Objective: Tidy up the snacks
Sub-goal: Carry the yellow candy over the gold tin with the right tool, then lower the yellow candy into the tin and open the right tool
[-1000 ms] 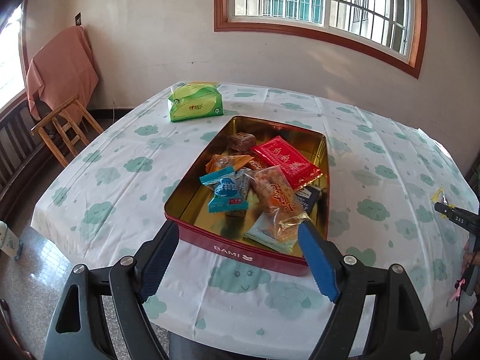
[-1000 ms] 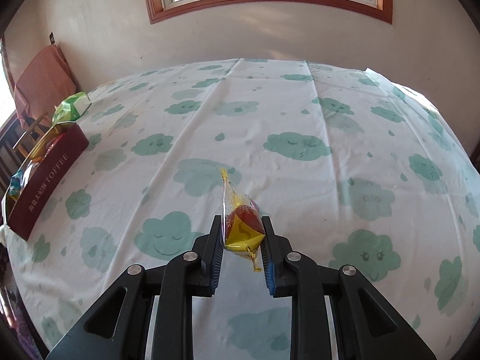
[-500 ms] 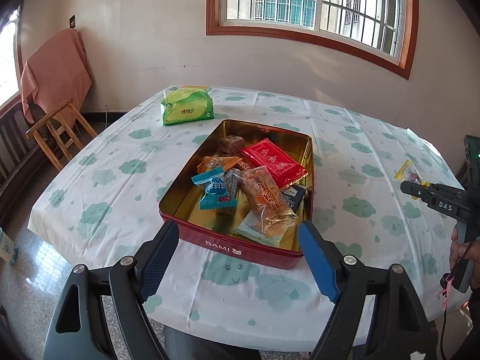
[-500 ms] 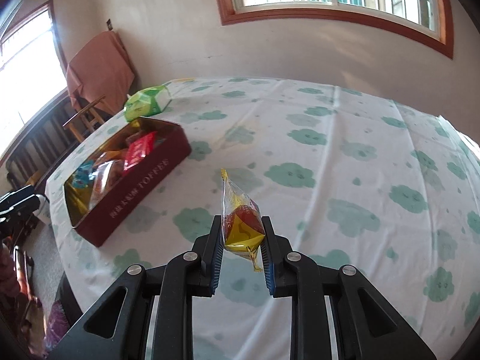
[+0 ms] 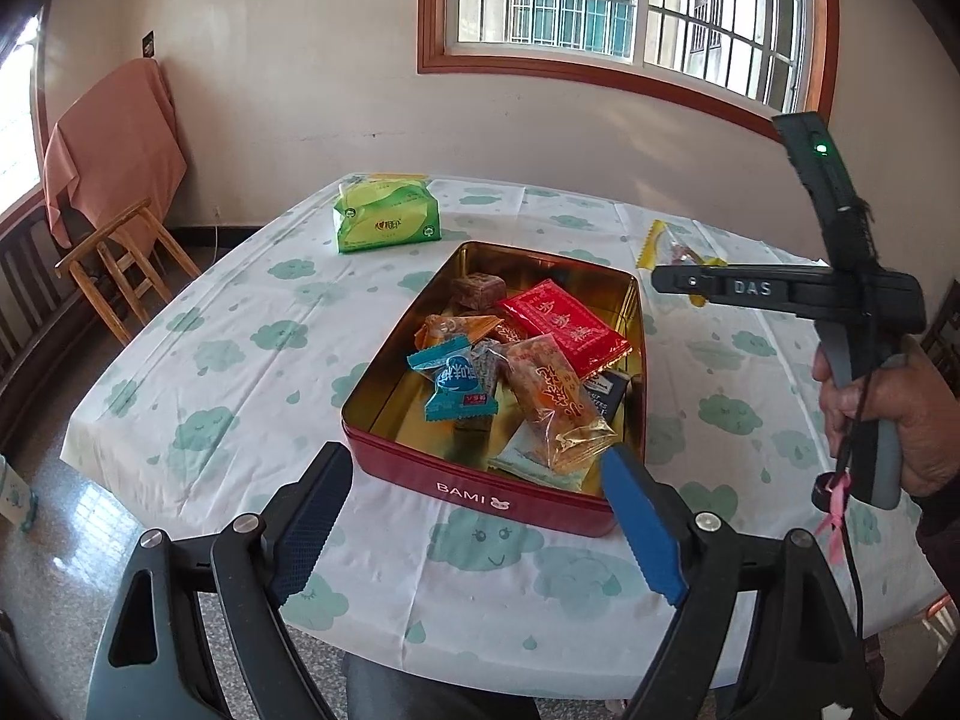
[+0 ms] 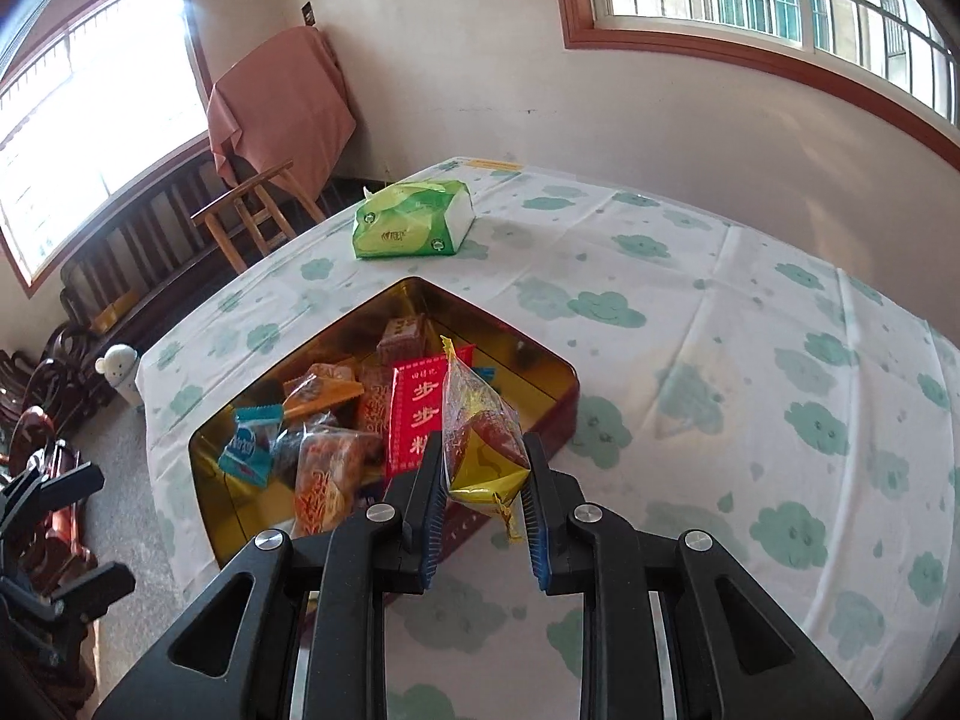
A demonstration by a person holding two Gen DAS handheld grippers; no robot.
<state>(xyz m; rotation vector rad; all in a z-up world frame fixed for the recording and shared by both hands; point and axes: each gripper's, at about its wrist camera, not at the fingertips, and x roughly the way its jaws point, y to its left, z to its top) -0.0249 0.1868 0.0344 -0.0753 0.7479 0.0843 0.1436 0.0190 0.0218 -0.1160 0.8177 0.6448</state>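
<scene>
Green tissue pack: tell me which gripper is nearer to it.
Right. The right gripper hangs over the tin's near corner; the left gripper waits before the tin's front wall, farther from the green tissue pack.

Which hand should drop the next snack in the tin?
Probably the right. The right gripper is shut on a yellow snack packet right by the red tin. The left gripper, jaws opening, holds nothing.

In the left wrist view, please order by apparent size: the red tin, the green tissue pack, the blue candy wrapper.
1. red tin
2. green tissue pack, though farther away
3. blue candy wrapper
</scene>
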